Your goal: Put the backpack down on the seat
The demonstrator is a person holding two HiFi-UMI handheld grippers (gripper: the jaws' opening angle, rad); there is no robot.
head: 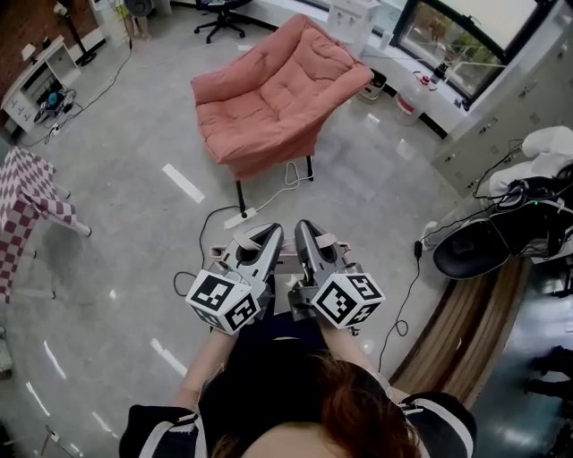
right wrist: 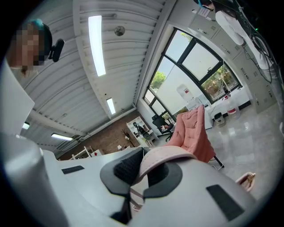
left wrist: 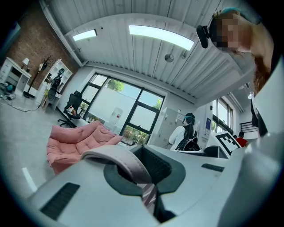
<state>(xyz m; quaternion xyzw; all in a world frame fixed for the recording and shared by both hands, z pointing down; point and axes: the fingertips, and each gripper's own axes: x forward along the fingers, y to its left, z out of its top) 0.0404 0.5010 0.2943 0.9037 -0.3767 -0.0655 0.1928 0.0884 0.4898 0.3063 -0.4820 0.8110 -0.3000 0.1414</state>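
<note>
A pink padded armchair (head: 273, 94) stands on the grey floor ahead of me; it also shows in the left gripper view (left wrist: 75, 142) and the right gripper view (right wrist: 193, 128). Both grippers are held level and side by side in front of the person. My left gripper (head: 265, 234) is shut on a pink backpack strap (left wrist: 117, 157) that loops over its jaws. My right gripper (head: 307, 228) is shut on the other pink strap (right wrist: 164, 155). Only a little of the backpack (head: 288, 268) shows between the grippers; the rest hangs hidden beneath them.
A white power strip (head: 240, 217) with cables lies on the floor in front of the chair. A checkered cloth table (head: 27, 192) stands at the left, a black office chair (head: 219, 13) behind, dark equipment (head: 501, 224) at the right. A person (left wrist: 188, 133) stands far off.
</note>
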